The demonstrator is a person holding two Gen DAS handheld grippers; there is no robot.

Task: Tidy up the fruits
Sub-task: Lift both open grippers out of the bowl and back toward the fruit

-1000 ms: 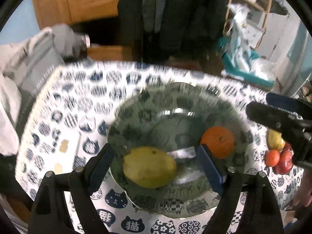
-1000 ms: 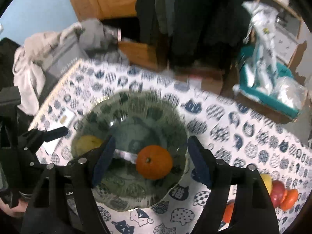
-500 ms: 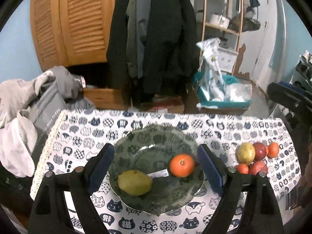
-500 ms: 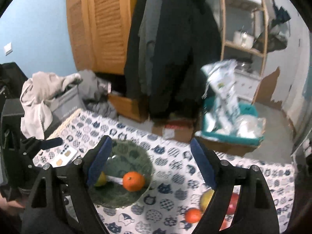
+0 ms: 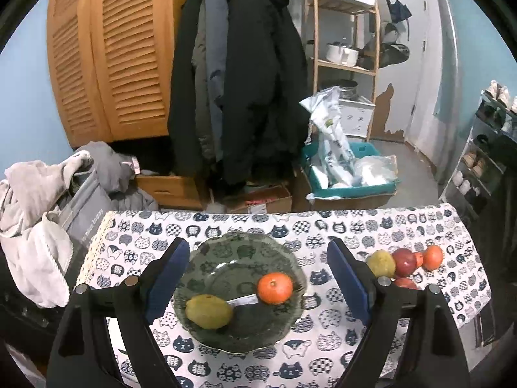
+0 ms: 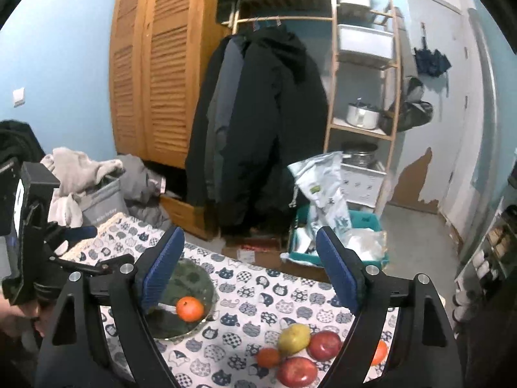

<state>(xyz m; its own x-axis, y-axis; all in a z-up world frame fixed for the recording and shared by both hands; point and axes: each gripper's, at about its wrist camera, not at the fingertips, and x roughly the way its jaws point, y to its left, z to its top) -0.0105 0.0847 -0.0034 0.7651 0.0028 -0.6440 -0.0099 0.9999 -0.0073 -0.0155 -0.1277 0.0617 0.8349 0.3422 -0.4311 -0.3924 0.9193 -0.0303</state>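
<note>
A dark green glass plate (image 5: 245, 333) (image 6: 197, 274) sits on the cat-print tablecloth (image 5: 323, 226). On it lie a yellow-green pear (image 5: 209, 311) and an orange (image 5: 275, 287) (image 6: 190, 308). At the table's right end is a pile of fruit: a yellow pear (image 5: 381, 263) (image 6: 294, 338), red apples (image 5: 404, 262) (image 6: 324, 345) and small oranges (image 5: 433, 257) (image 6: 269, 356). My left gripper (image 5: 255, 281) hangs open well above the plate, holding nothing. My right gripper (image 6: 250, 266) is open and empty, high above the table between plate and pile.
Beyond the table's far edge stand a wooden louvred wardrobe (image 5: 106, 58), hanging dark coats (image 5: 239, 80), a shelf rack (image 5: 345, 48) and a teal bin with bags (image 5: 342, 174). A heap of clothes (image 5: 48, 194) lies at the left. The left gripper's body (image 6: 29, 226) shows in the right wrist view.
Both grippers rose and pulled back from the plate, leaving the pear and the orange lying on it. The views now tilt up and take in the room.
</note>
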